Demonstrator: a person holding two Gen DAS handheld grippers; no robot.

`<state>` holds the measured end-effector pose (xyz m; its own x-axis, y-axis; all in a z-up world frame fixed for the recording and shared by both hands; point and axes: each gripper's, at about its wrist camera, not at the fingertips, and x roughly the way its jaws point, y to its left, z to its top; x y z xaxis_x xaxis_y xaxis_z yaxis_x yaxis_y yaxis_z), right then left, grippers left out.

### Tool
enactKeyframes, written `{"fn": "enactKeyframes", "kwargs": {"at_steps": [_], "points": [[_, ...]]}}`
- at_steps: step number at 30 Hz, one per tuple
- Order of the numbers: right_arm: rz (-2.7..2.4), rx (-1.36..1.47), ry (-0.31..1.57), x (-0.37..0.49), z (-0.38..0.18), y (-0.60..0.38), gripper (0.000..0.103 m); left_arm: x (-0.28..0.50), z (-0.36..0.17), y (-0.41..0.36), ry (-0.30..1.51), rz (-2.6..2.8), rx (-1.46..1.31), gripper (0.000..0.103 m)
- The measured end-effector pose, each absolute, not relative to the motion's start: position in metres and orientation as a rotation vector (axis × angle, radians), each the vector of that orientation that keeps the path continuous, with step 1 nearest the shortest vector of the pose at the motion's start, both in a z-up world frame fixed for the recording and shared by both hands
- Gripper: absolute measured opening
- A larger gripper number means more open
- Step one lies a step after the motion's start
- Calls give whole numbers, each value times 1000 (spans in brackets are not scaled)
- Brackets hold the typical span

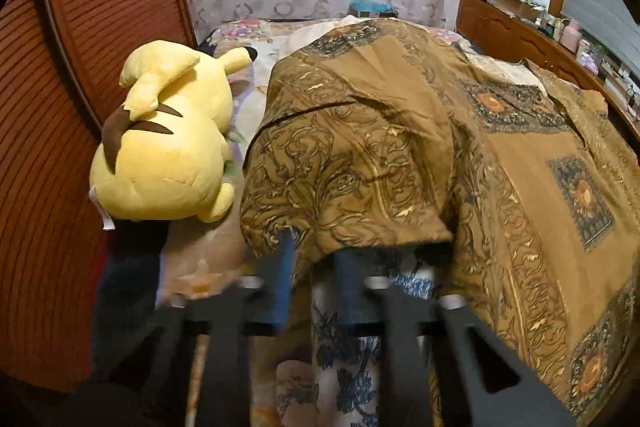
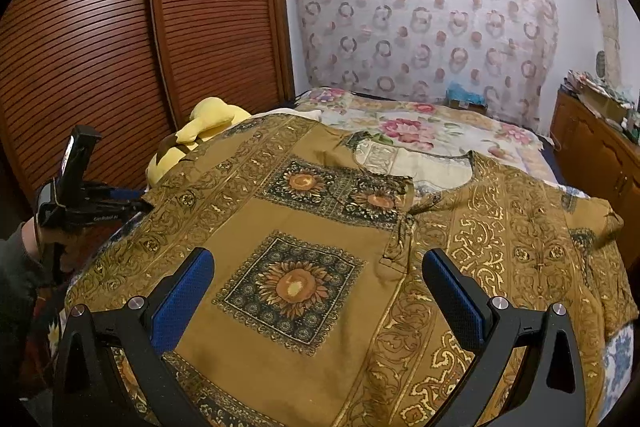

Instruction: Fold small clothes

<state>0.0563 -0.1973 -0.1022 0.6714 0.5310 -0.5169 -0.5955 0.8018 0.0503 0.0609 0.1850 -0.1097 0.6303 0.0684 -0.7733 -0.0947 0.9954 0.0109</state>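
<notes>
A brown shirt with gold scrolls and sunflower squares (image 2: 304,227) lies spread on the bed, neck opening toward the far wall. My left gripper (image 1: 314,255) is shut on the shirt's left edge (image 1: 348,163) and lifts it, so the cloth drapes over the blue fingers. In the right wrist view the left gripper (image 2: 132,205) shows at the shirt's left edge. My right gripper (image 2: 318,281) is open and empty, its blue pads (image 2: 188,291) wide apart just above the middle of the shirt.
A yellow plush toy (image 1: 168,143) lies at the bed's left side beside the shirt. Brown slatted wardrobe doors (image 2: 120,39) stand to the left. A floral bedsheet (image 2: 420,127) covers the bed. A wooden dresser (image 2: 592,155) with clutter stands on the right.
</notes>
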Motion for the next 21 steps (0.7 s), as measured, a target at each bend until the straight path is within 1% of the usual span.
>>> {"fn": "enactKeyframes", "kwargs": {"at_steps": [3, 9, 14, 17, 21], "points": [[629, -117, 547, 55, -105, -201, 103, 63, -101, 185, 844, 82, -55, 2], [614, -75, 580, 55, -110, -218, 103, 71, -60, 174, 727, 77, -45, 2], [571, -58, 580, 56, -108, -230, 103, 80, -21, 139, 645, -10, -20, 2], [556, -45, 579, 54, -107, -234, 103, 82, -13, 106, 638, -68, 32, 2], [546, -39, 581, 49, -109, -233, 103, 77, -19, 70, 658, -124, 80, 2]]}}
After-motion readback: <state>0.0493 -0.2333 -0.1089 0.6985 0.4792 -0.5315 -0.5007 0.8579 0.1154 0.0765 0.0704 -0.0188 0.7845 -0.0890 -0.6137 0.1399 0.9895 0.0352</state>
